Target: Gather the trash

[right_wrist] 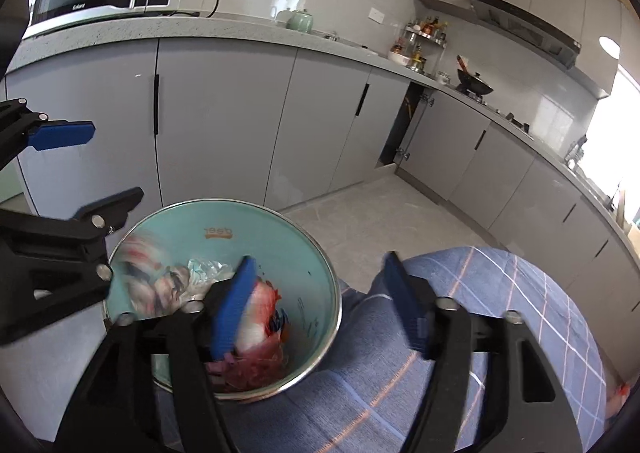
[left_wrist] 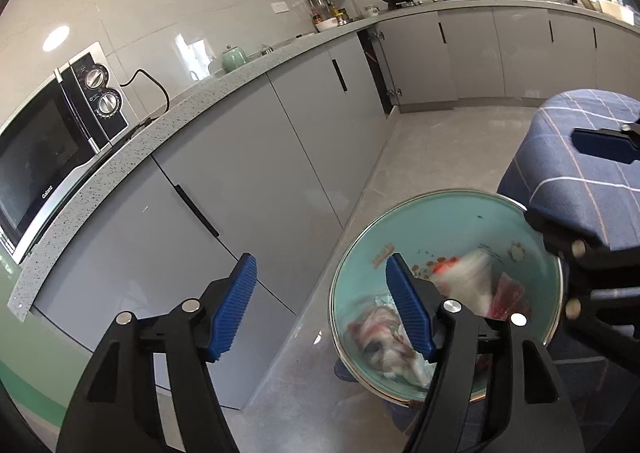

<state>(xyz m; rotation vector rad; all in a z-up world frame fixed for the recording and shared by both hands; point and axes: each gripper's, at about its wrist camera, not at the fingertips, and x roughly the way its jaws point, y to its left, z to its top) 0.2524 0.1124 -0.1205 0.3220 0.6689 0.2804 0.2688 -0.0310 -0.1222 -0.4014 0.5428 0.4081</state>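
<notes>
Both wide apart and gripping nothing: left gripper (left_wrist: 320, 305) and right gripper (right_wrist: 318, 303). Just under and between the two sets of jaws, a teal bin (right_wrist: 256, 221) with crumpled trash (right_wrist: 260, 313) inside, some of it blurred, the left one's right finger and the right one's left finger hanging over the bin's mouth. Right of the bin and touching it, a blue checked cloth (right_wrist: 500, 293); past the jaws, grey cupboards (left_wrist: 248, 173) and a microwave (left_wrist: 52, 141) up on the counter (left_wrist: 132, 145).
</notes>
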